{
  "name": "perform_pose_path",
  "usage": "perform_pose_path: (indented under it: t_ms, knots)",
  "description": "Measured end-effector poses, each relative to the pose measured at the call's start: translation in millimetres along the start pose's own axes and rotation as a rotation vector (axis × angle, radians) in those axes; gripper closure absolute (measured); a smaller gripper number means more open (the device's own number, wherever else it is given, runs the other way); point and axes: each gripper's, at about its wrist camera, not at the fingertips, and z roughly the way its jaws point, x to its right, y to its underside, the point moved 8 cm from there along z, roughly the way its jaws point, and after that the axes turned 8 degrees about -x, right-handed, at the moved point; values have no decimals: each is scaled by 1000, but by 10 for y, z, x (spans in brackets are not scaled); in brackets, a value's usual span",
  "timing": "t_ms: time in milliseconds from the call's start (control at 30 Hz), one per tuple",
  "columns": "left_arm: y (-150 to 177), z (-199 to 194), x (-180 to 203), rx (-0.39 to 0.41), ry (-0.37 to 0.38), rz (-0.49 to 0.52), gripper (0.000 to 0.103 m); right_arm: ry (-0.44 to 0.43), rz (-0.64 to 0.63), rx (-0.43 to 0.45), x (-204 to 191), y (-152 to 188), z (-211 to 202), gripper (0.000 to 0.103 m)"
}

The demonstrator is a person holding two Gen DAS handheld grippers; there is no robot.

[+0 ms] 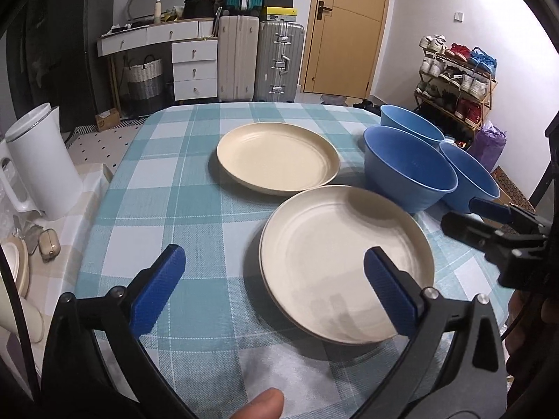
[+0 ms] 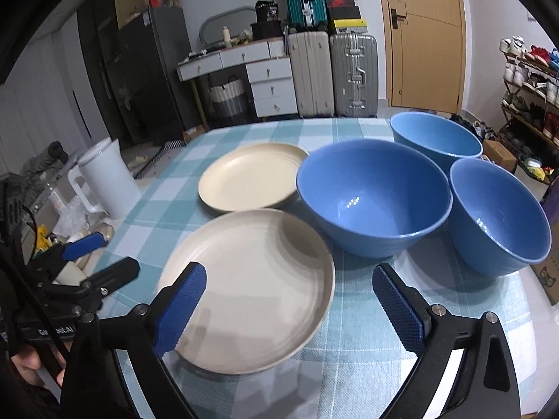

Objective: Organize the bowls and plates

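Two cream plates lie on the checked tablecloth: a near plate (image 1: 346, 262) (image 2: 251, 286) and a far plate (image 1: 277, 157) (image 2: 251, 174). The near plate shows a doubled rim on its left side, as if it sat on another plate. Three blue bowls (image 1: 408, 171) (image 2: 374, 195) stand to the right of the plates, close together. My left gripper (image 1: 276, 279) hangs open above the near plate's left rim. My right gripper (image 2: 290, 300) hangs open above its right rim. Neither gripper's pads touch anything. Each gripper shows at the edge of the other's view.
A white jug (image 1: 42, 160) (image 2: 108, 181) stands on a side counter left of the table, among small clutter. The table's left edge (image 1: 104, 192) curves close to it. Suitcases, drawers and a door are far behind. A shoe rack (image 1: 461, 76) stands to the right.
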Motion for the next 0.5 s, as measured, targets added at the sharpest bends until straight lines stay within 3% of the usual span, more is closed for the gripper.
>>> perform_pose_path:
  t_ms: [367, 500]
  knots:
    - [-189, -272, 39, 30, 29, -23, 1, -36, 8, 152, 144, -347, -599, 4]
    - [-328, -350, -9, 33, 24, -39, 1, -49, 7, 169, 193, -506, -767, 3]
